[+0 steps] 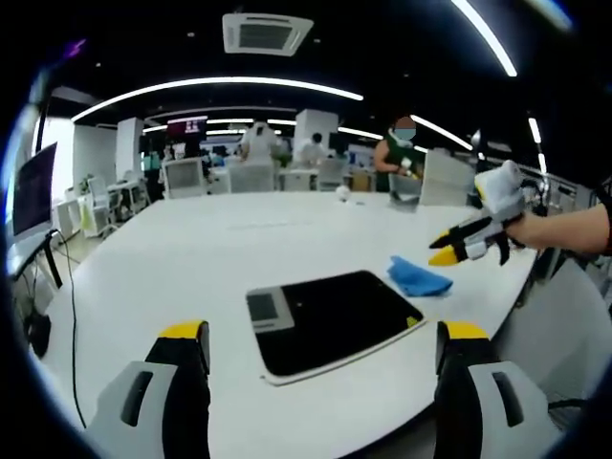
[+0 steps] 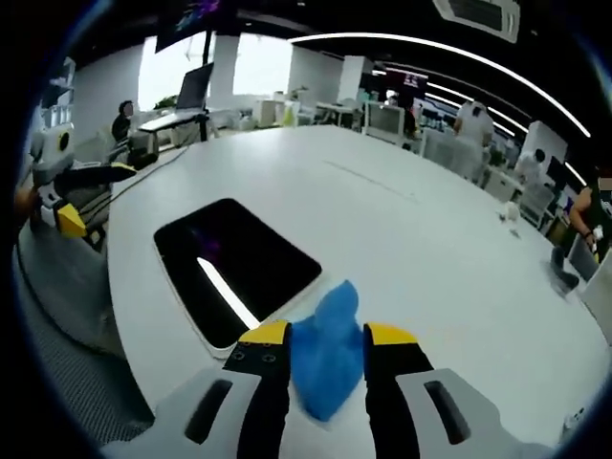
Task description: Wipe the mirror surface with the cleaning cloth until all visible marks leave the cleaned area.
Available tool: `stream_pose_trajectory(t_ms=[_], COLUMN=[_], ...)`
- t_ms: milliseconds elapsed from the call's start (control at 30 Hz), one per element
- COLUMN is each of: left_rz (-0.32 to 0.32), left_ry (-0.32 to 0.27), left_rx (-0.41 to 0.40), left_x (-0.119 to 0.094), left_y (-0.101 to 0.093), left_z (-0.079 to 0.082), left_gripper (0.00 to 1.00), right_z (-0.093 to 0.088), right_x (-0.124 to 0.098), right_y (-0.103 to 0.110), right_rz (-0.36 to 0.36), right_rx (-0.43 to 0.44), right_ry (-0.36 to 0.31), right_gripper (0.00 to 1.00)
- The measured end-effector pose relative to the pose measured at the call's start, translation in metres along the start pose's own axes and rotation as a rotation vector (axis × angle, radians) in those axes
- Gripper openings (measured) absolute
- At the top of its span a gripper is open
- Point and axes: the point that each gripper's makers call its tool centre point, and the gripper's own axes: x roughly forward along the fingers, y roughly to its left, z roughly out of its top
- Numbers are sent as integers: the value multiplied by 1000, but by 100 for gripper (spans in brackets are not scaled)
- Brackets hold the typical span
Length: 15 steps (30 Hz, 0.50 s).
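The mirror [image 1: 330, 320], a dark rectangle in a white frame, lies flat on the white table [image 1: 191, 258] just ahead of my left gripper [image 1: 325, 335]. That gripper is open, jaws wide apart and empty. A crumpled blue cloth [image 1: 419, 277] rests on the table by the mirror's far right corner. My right gripper [image 1: 444, 249], held by a hand, hovers close over it. In the right gripper view the cloth [image 2: 327, 349] lies in the gap of the right gripper [image 2: 327, 335], which is open. The mirror [image 2: 234, 263] sits to its left. The left gripper [image 2: 91, 196] is at the table's edge.
Several people stand or sit at desks beyond the far table edge [image 1: 287, 191]. A small white object [image 1: 342, 193] sits far across the table. A monitor [image 1: 33, 186] stands at the left. Chairs [image 1: 184, 177] line the far side.
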Motion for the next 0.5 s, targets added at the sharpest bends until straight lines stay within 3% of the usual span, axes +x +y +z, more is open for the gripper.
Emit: stream_pose_trajectory(t_ms=[500], left_rz=[-25], left_ry=[0], left_rx=[11], left_x=[-4], left_y=[-8], left_z=[-1], left_gripper=[99], right_z=[-17], right_x=[27], right_y=[-1], right_rz=[18], right_rx=[73], right_ry=[50], right_gripper=[28])
